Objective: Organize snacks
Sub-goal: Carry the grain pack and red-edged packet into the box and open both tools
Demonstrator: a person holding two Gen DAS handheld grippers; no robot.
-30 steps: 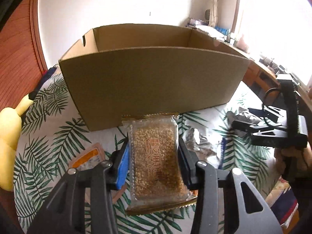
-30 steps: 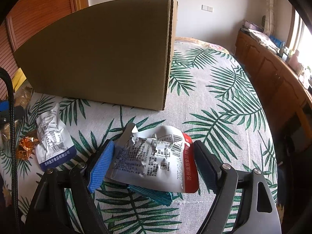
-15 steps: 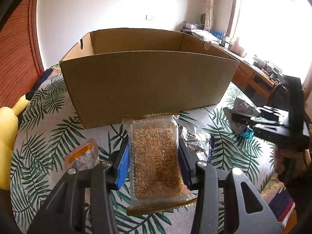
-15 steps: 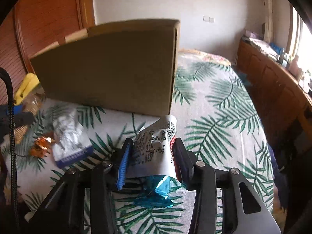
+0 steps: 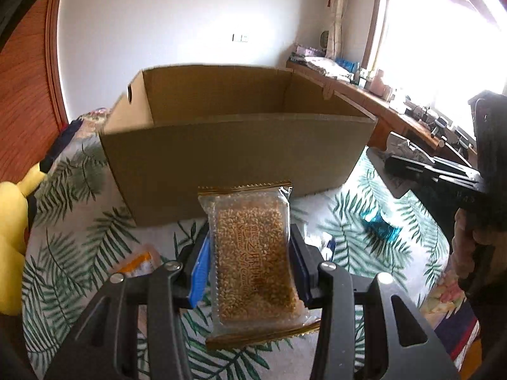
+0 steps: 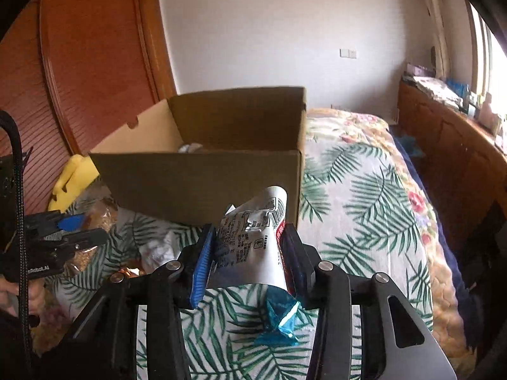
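Palm-leaf printed fabric (image 5: 79,253) covers the work surface beneath both of your tools; white walls, a reddish wooden panel (image 6: 95,63) and a bright window (image 5: 443,31) over a cluttered wooden counter enclose the room. An open cardboard box (image 5: 234,164) stands on the fabric ahead of both grippers.

Your left gripper (image 5: 252,259) is clamped on the grain bar packet (image 5: 253,253). Its long axis runs forward along the fingers, and the gold-edged far end points at the near wall of the box. The packet is held above the fabric, short of the box.

Your right gripper (image 6: 250,250) is clamped on a crumpled white pouch (image 6: 253,240) with a red edge. The pouch stands roughly upright, its top tilted toward the near right corner of the box.

A blue foil wrapper (image 6: 279,323) sits just below the pouch; you cannot tell whether it is gripped or lying on the fabric. Inside the box, only a pale scrap (image 6: 190,148) shows above the near wall. An orange-marked packet (image 5: 139,259) is partly hidden behind the left finger. A yellow plush object (image 5: 12,228) is cut off at the frame edge.
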